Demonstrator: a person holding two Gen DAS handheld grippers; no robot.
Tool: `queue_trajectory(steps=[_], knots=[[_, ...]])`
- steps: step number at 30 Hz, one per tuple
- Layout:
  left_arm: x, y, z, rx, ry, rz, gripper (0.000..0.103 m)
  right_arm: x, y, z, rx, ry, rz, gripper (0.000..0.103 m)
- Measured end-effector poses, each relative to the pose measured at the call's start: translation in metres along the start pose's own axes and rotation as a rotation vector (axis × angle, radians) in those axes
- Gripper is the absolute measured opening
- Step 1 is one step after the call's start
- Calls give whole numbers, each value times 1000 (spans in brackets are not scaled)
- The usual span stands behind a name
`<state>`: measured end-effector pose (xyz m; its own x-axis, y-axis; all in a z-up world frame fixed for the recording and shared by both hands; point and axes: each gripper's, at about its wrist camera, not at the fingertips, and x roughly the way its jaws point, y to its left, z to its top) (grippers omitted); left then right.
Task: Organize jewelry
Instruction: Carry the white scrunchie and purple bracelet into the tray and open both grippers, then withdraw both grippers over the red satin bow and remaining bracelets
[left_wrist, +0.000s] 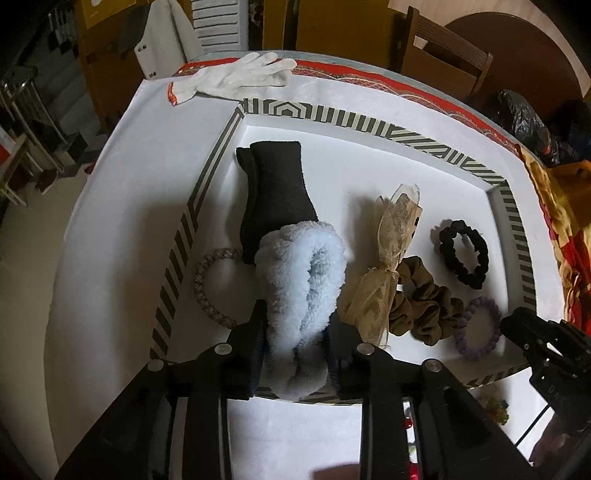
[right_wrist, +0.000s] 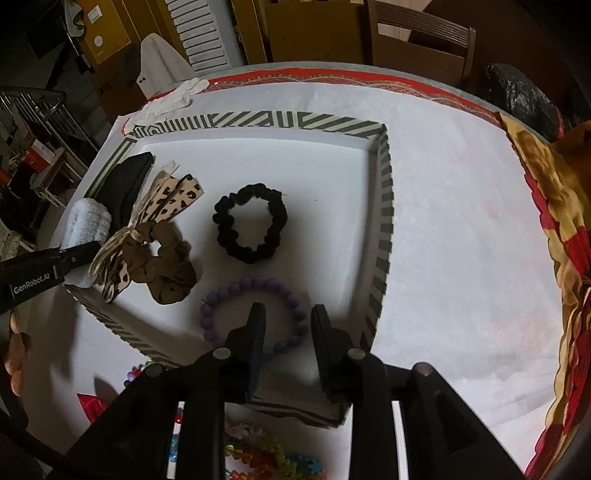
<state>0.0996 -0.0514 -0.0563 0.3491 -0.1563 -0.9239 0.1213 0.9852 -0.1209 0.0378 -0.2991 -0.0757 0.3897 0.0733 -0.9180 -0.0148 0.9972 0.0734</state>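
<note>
A white tray with a striped rim (left_wrist: 332, 118) (right_wrist: 258, 120) holds hair bands and bracelets. My left gripper (left_wrist: 297, 314) straddles a fluffy pale-blue headband (left_wrist: 310, 269) that lies on the tray floor over a black cloth band (left_wrist: 277, 192). The fingers flank it loosely and it looks uncompressed. My right gripper (right_wrist: 288, 308) stands open just above a purple bead bracelet (right_wrist: 255, 286) lying flat in the tray's near corner, with nothing in its grip. Also in the tray are a black scrunchie (right_wrist: 251, 229), a brown scrunchie (right_wrist: 166, 269), a leopard-print ribbon bow (right_wrist: 162, 199) and a braided ring (left_wrist: 207, 288).
A white glove (left_wrist: 236, 75) lies beyond the tray's far left corner. Several colourful bead bracelets (right_wrist: 266, 454) sit on the white cloth in front of the tray. A flowered red blanket (right_wrist: 554, 221) borders the right side. A wooden chair (right_wrist: 421, 40) stands behind the table.
</note>
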Motion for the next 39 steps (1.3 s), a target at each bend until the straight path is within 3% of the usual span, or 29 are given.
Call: queue_trajectory(steps=[3,9,22,29,39], knots=[[-3,1,-1,-6,-4,-3,23,-3,3,0,-3,-14,-4,41],[-20,2,-6,-11,-43,2,27,-18,4,-3,8,-49,13,49],[-74,-4,-24,4,-146,3,27,-61,15,-20,34,-131,35,56],[-95,-10,-45,33,-164,-5,27,-94,28,-34,19,-184,33,62],[-126,-8,-75,45,-210,40,27,-129,42,-60,29,-237,45,66]])
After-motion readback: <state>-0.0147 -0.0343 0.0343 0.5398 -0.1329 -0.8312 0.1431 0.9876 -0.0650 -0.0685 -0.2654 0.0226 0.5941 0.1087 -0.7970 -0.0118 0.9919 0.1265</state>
